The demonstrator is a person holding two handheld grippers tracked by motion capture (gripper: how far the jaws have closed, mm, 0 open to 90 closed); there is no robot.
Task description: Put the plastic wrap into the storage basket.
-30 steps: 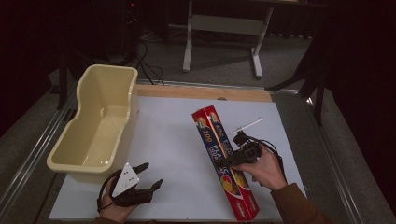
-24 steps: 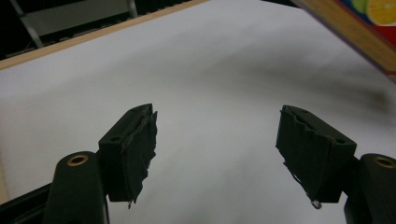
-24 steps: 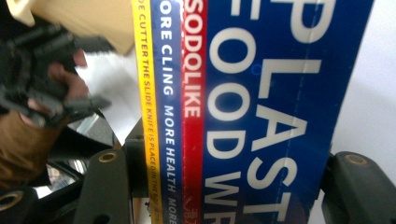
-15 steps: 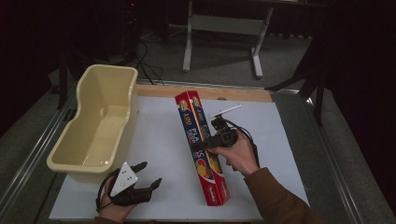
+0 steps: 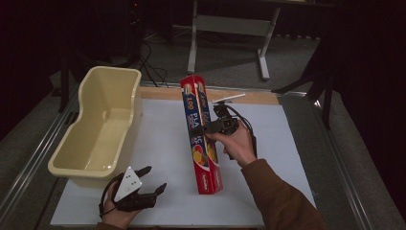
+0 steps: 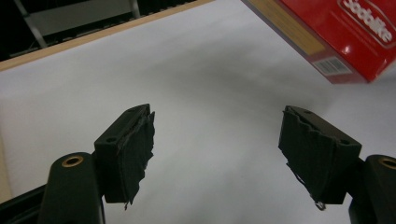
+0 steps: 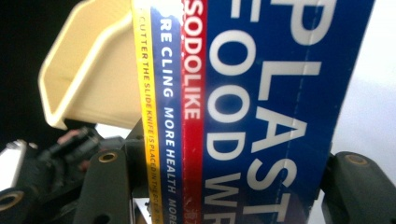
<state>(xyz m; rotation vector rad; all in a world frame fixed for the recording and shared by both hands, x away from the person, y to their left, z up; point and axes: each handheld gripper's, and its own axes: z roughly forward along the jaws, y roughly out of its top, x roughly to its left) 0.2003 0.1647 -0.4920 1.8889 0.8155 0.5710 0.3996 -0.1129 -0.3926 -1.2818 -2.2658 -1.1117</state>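
My right hand-held gripper (image 5: 207, 128) grasps the wrap box (image 5: 201, 134) mid-length, lifted over the tabletop (image 5: 163, 143) toward the tub (image 5: 103, 127), my left hand-held gripper (image 5: 152, 178) released; next, lower it inside.

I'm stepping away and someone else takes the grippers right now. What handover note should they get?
Right hand-held gripper: shut on the plastic wrap box, gripping it near its middle, the box's far end tilted up toward the cream tub.
Left hand-held gripper: open, holding nothing, at the near edge of the white mat, below the tub.
Done: box grasped and apparently lifted off the mat.
Left: the tub holds nothing yet; probably carry the box over and set it inside, then release. The box is long, so it may need angling to fit.
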